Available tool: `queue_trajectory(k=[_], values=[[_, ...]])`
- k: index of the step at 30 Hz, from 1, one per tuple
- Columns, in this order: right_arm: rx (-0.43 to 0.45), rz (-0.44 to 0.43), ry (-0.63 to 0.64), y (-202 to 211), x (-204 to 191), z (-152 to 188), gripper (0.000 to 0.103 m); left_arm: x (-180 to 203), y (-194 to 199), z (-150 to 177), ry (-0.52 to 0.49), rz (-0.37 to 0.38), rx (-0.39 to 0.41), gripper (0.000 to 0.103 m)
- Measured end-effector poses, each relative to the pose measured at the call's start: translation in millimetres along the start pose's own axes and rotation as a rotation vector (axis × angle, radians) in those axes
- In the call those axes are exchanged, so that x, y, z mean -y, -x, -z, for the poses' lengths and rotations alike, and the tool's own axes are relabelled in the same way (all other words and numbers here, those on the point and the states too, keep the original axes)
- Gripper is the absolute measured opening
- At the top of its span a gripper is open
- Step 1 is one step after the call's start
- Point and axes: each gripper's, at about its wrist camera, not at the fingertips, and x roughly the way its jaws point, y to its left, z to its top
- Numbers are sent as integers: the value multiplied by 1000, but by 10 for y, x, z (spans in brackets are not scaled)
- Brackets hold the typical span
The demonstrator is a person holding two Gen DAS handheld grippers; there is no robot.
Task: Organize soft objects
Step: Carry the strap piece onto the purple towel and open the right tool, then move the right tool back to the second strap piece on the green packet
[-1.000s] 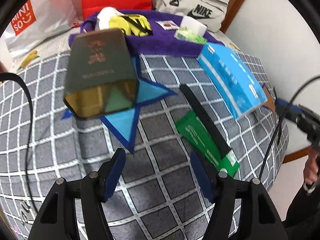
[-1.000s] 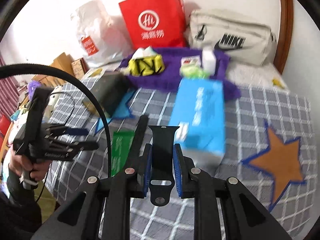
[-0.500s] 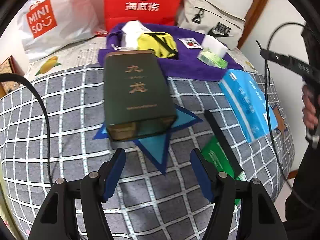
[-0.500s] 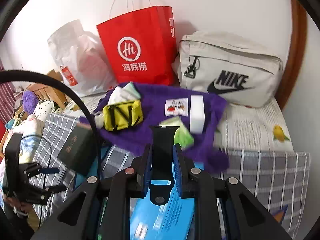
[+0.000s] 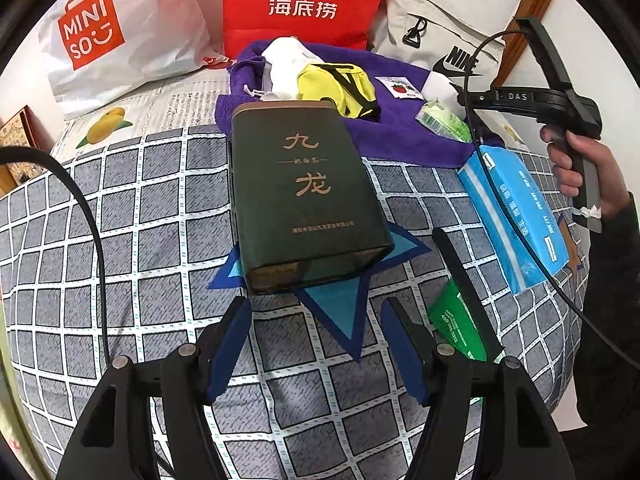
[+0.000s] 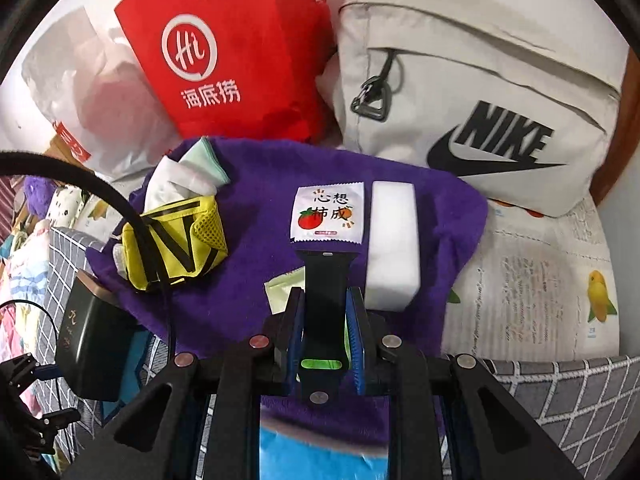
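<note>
We carry two matching black handheld grippers. On the left gripper [image 5: 316, 344], angular black plastic arms bear round silver screws, and dark blue pads line the jaws. A black cable [image 5: 92, 240] loops beside it. The right gripper [image 6: 326, 320] has blue ribbed pads; its pistol-style handle reads "DAS". A dark sleeve [image 5: 612, 280] covers our right arm.
</note>
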Motion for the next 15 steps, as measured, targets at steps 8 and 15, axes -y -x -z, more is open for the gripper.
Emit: queue_trajectory(k=[8,15], values=[[-67,50,7,-231,10,18,22,-32,-28,-18,3,20,-2,65],[-53,25,14,-70,-32,67,44,35,-30,8,-13,24,-16,66]])
